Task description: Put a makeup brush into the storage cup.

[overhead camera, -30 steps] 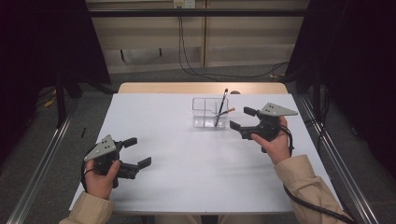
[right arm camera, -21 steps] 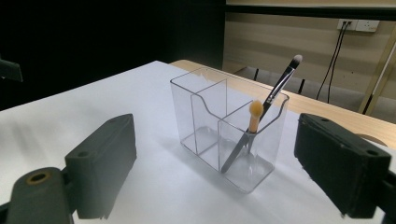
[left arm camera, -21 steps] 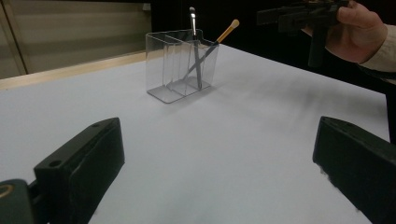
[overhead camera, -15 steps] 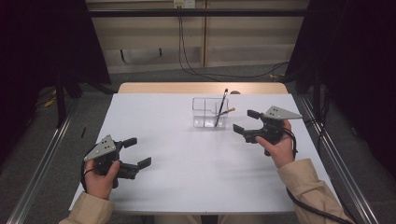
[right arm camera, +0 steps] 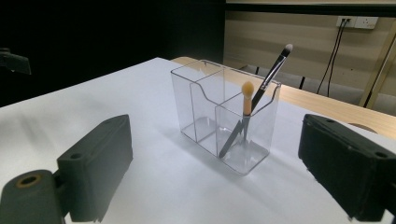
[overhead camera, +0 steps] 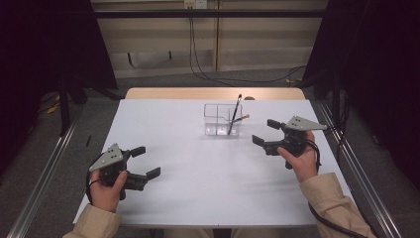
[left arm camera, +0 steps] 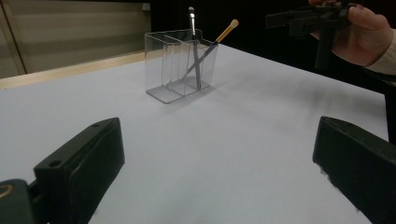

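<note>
White table (overhead camera: 198, 188); both grippers' jaws gape wide, empty. Clear organizer (right arm camera: 224, 121) holding two brushes (right arm camera: 271, 74) stands just beyond the right gripper (overhead camera: 267, 133); a careless reach might topple it.

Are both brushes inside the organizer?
Yes. Both brushes stand tilted in one end compartment of the organizer, heads above its rim.

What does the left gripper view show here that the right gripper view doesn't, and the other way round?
Left gripper view alone: the right gripper held in the person's hand, raised above the table's far side. Right gripper view alone: a wall socket with cables hanging from it, and the wooden table edge behind the organiser. Both: the clear organiser standing on the white table, a black-handled brush and an orange-tipped brush leaning in one end compartment, and that view's own jaws spread wide with nothing between them.
</note>
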